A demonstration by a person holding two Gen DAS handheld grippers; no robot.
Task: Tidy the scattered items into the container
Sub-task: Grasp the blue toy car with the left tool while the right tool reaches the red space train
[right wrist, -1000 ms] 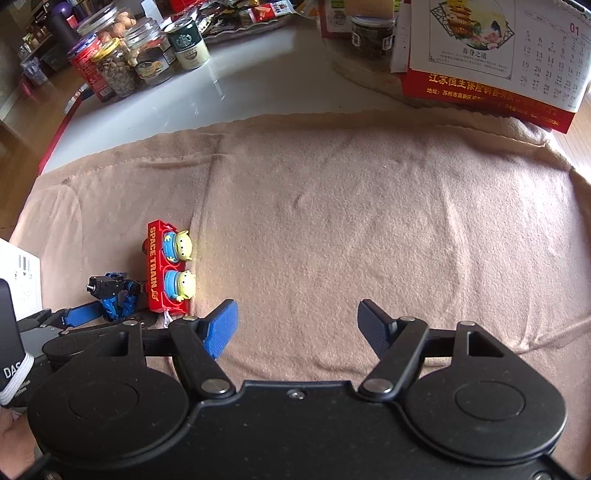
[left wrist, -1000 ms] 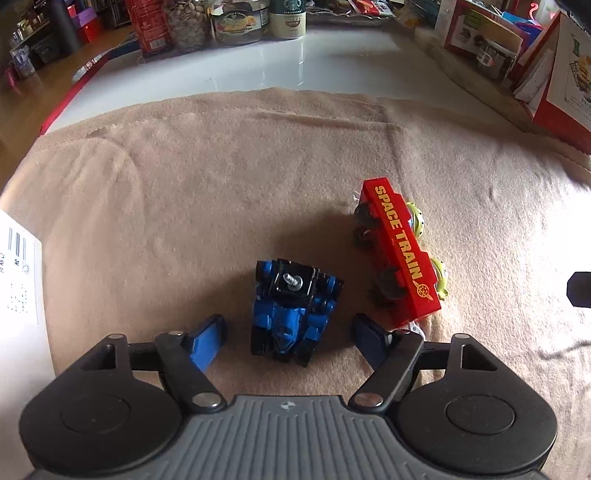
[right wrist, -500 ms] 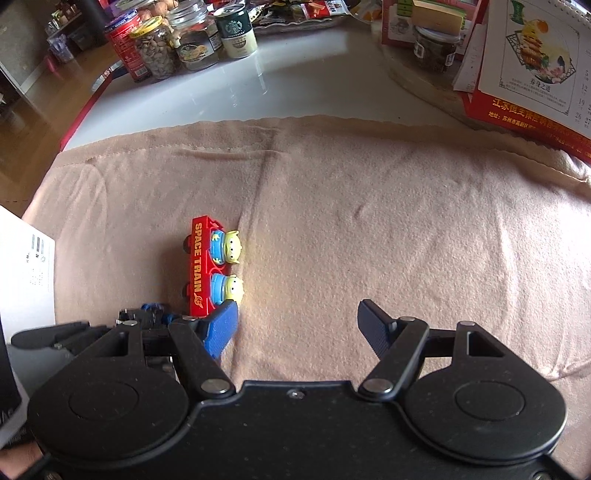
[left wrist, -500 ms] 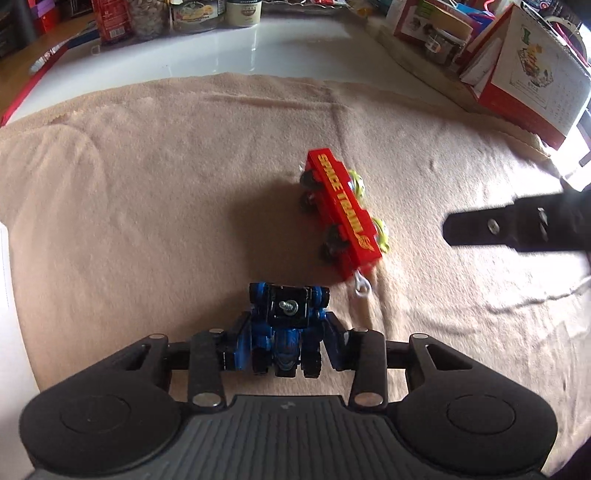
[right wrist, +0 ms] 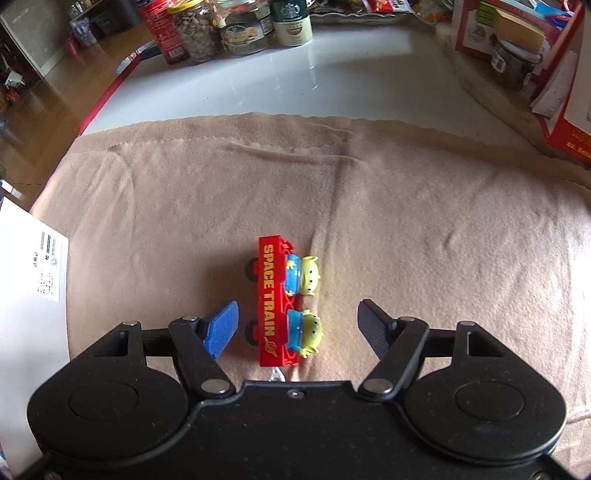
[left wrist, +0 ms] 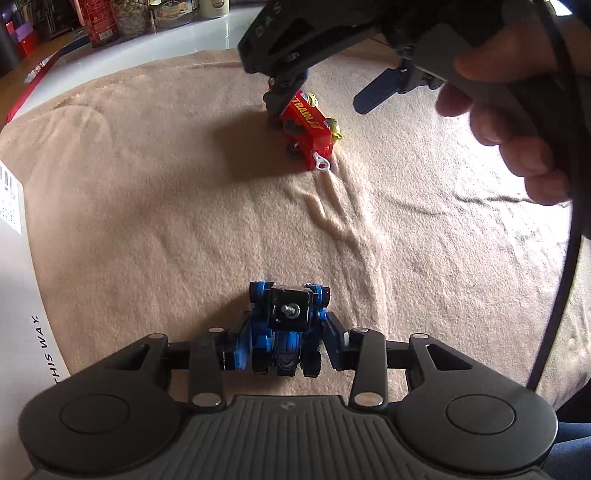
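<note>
A blue toy vehicle point(left wrist: 288, 325) is pinched between the pads of my left gripper point(left wrist: 286, 345), held just over the tan cloth point(left wrist: 184, 221). A red "SPACE TRAIN" toy point(right wrist: 269, 295) with two green alien figures lies on its side on the cloth. My right gripper point(right wrist: 297, 326) stands open around it, one finger on each side, with neither pad touching. The left wrist view shows the same train point(left wrist: 310, 125) under the right gripper's fingers point(left wrist: 279, 99). A white cardboard box point(right wrist: 26, 280) sits at the left edge.
Jars and cans point(right wrist: 229, 33) line the back of the white table point(right wrist: 295, 81). Boxes and calendars point(right wrist: 535, 55) stack at the right. A person's hand point(left wrist: 517, 129) and a black cable point(left wrist: 565, 258) cross the right of the left wrist view. The white box point(left wrist: 18, 314) is near the left gripper.
The left gripper shut on the blue vehicle and drew it back from the train. The right gripper moved left and lower until its open fingers came either side of the red train.
</note>
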